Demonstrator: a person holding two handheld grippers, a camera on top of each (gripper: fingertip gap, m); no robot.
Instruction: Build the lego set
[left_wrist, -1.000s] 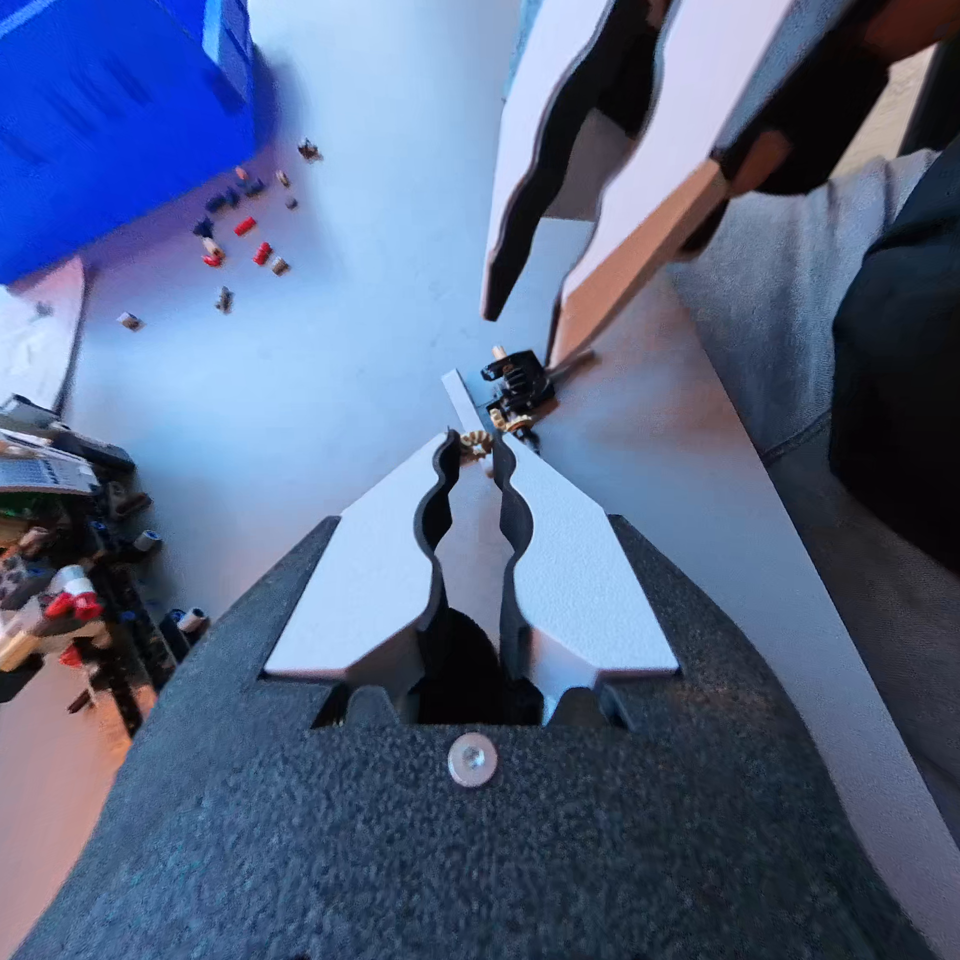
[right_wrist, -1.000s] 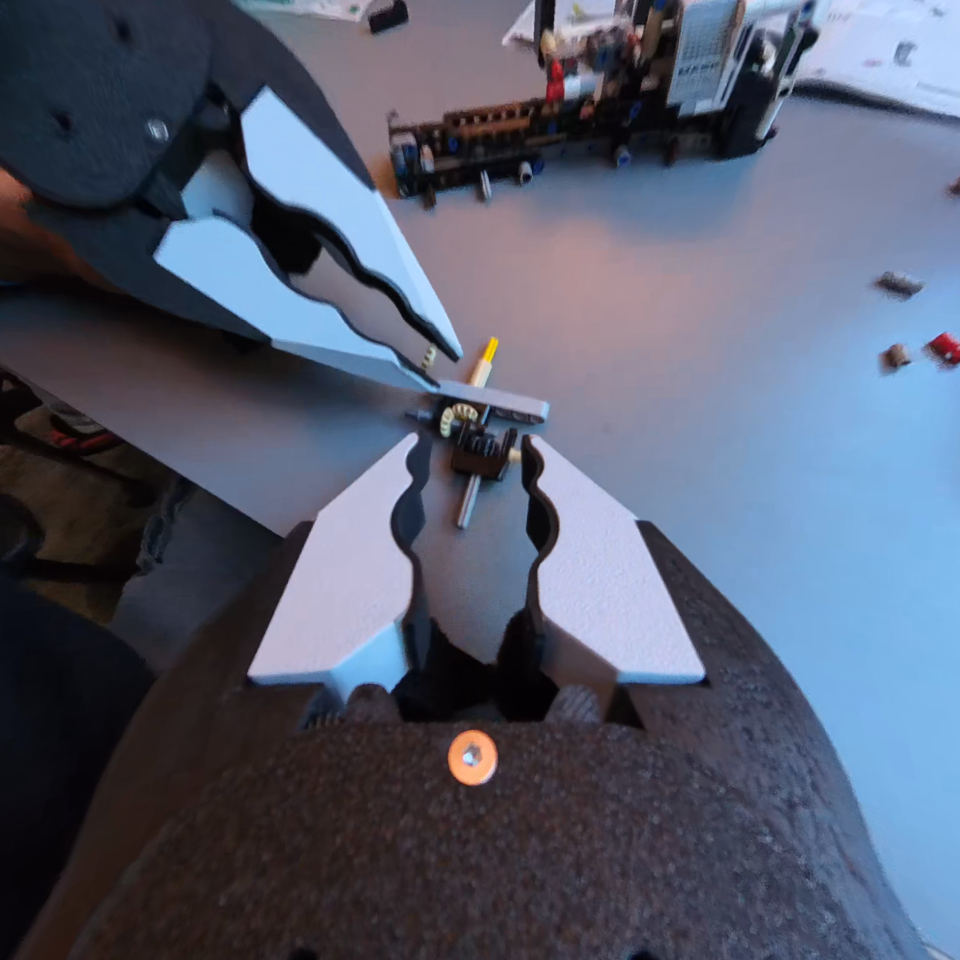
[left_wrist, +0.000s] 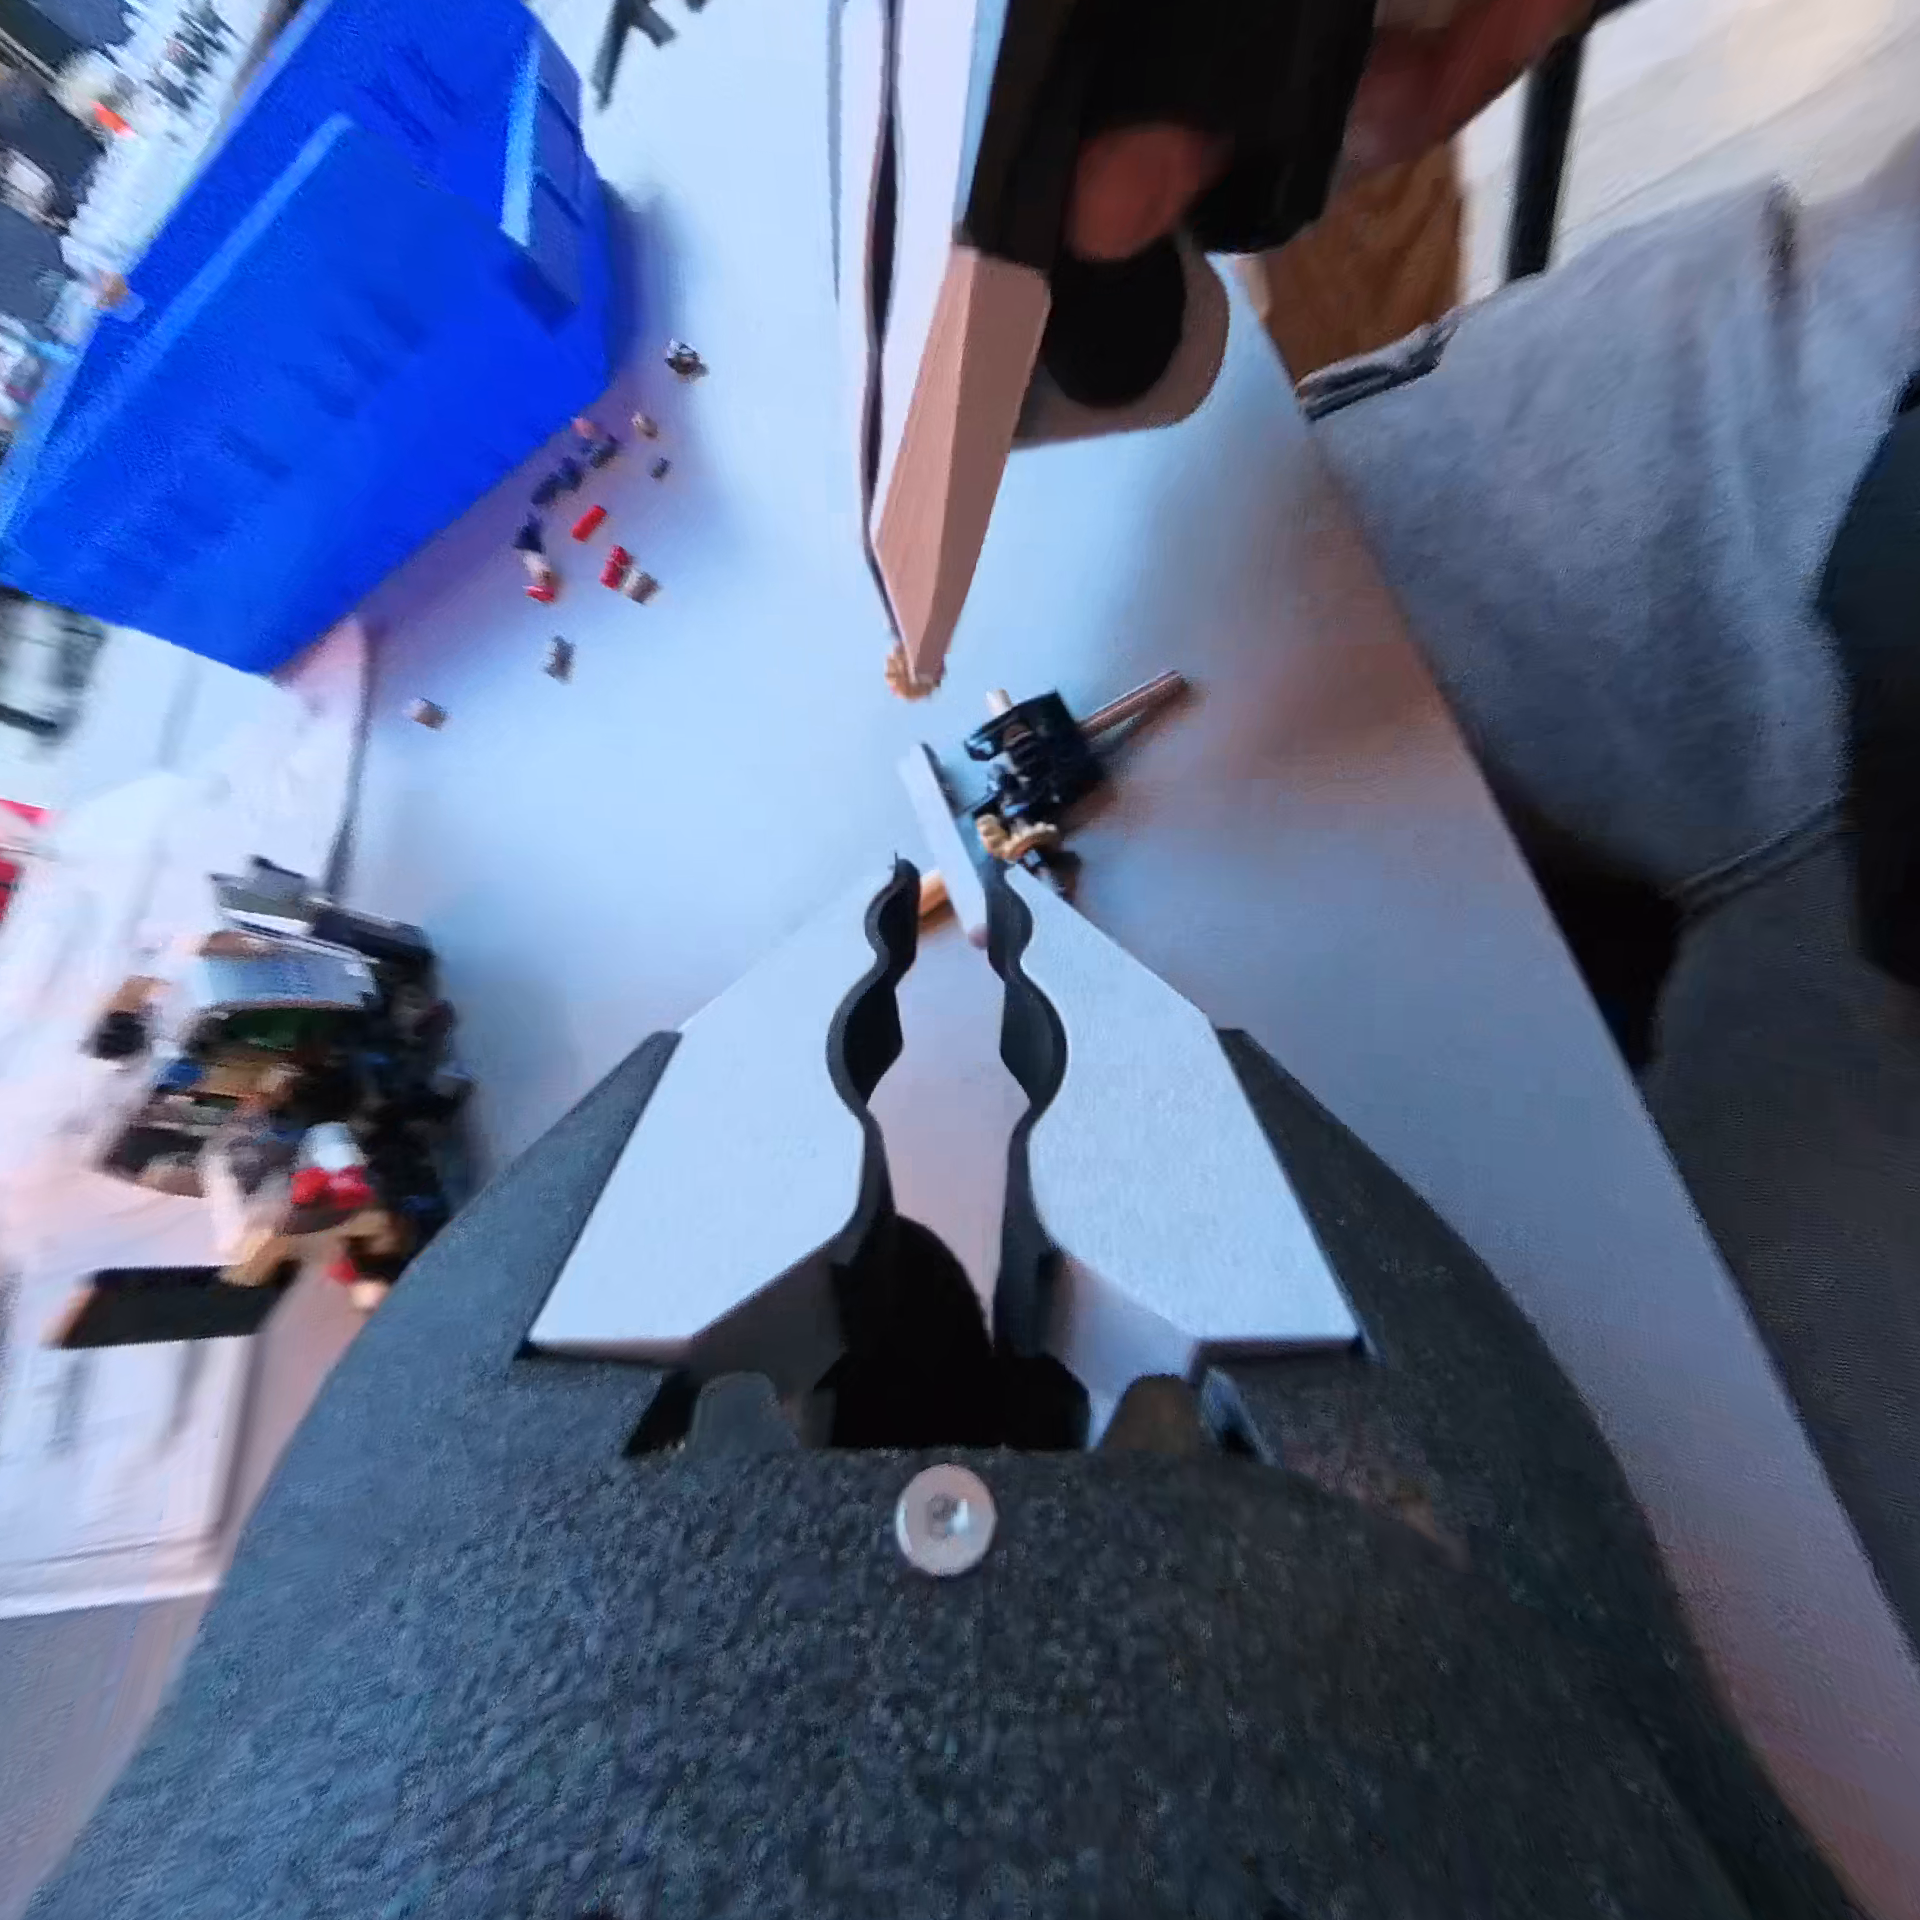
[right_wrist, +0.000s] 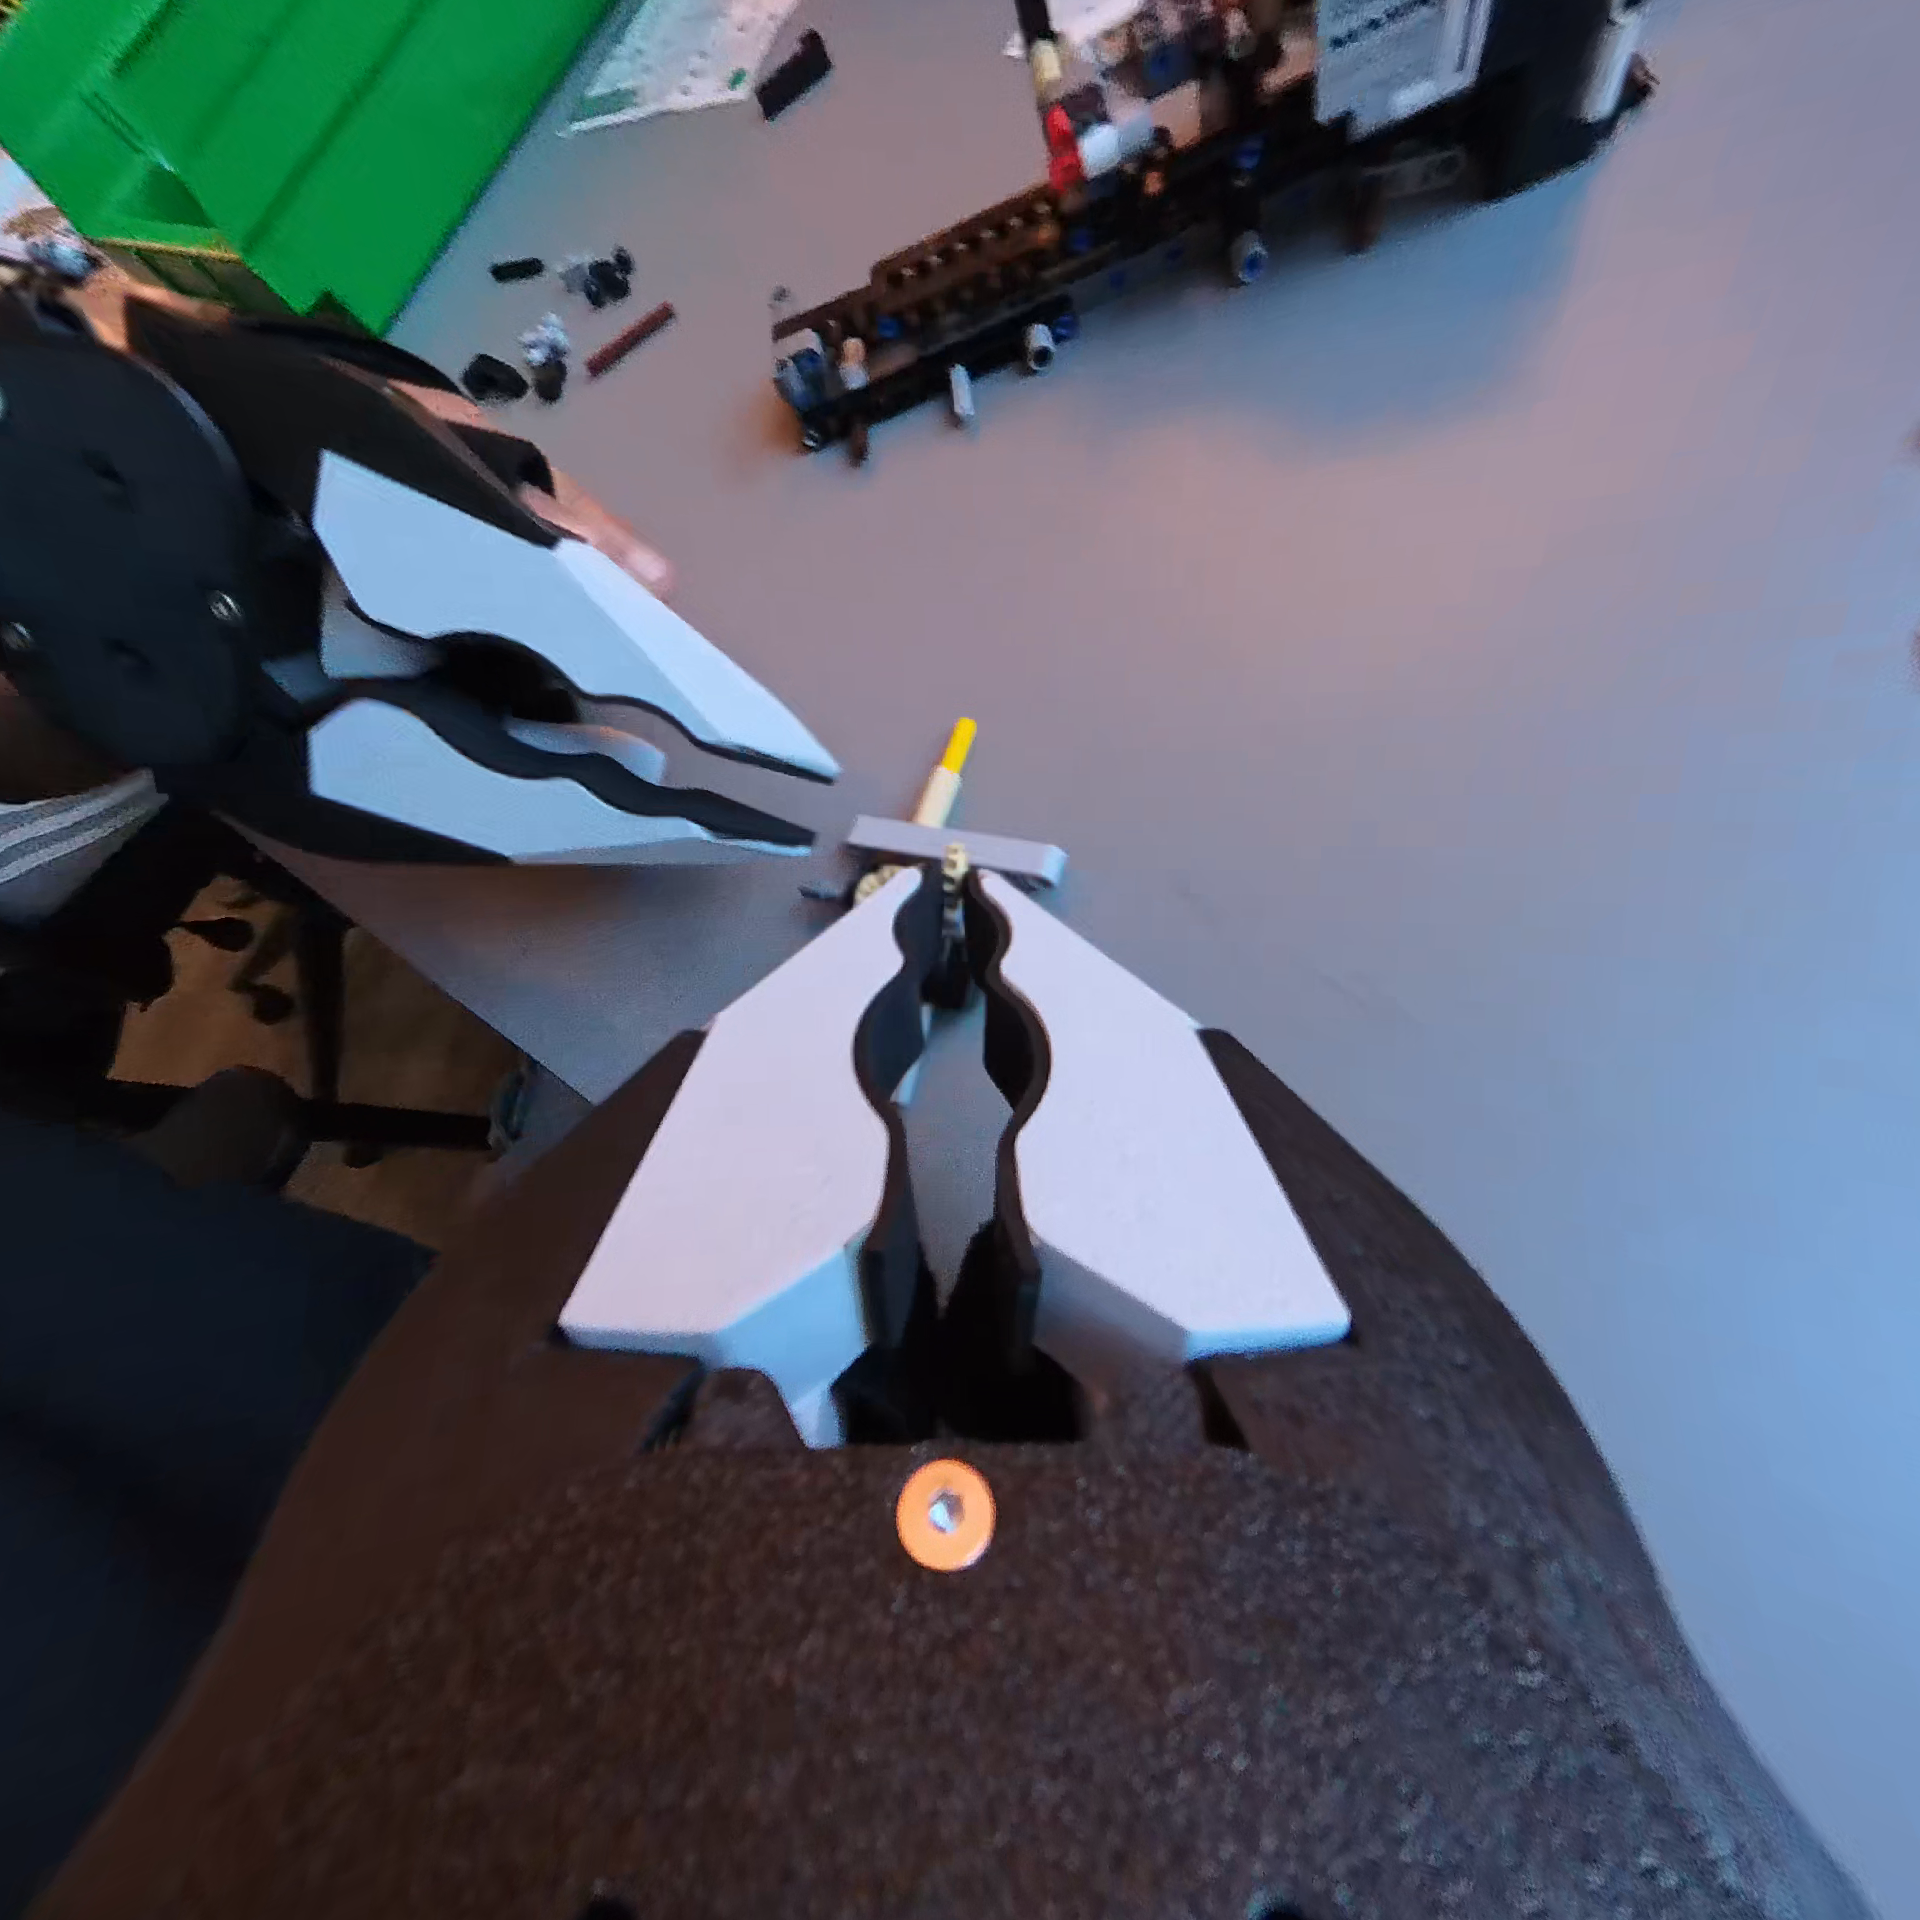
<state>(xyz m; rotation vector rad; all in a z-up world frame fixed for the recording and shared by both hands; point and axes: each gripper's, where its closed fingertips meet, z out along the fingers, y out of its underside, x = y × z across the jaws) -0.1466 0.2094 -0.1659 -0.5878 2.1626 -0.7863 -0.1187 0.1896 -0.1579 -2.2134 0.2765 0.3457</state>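
Note:
A small sub-assembly lies near the table's front edge: a grey beam (right_wrist: 1013, 854), black gear part (left_wrist: 1029, 750), dark axle (left_wrist: 1132, 694) and a yellow-tipped axle (right_wrist: 953, 750). My right gripper (right_wrist: 948, 881) is shut on a small tan gear (right_wrist: 954, 862), held just above the beam. In the left wrist view it comes in from above (left_wrist: 914, 665) with the gear at its tips. My left gripper (left_wrist: 953, 875) is open, its tips at the beam's (left_wrist: 948, 831) near end. It shows at the left in the right wrist view (right_wrist: 823, 805).
A blue bin (left_wrist: 291, 343) with loose small pieces (left_wrist: 592, 520) beside it. A large partly built model (right_wrist: 1143, 260) stands at the back. A green bin (right_wrist: 260, 135) and scattered parts (right_wrist: 561, 312) are at the far left. The table edge (right_wrist: 488, 997) is close by.
The tan gear that was at my left gripper's tips now sits in my right gripper, which has shut and lifted off the black part. My left jaws have opened slightly.

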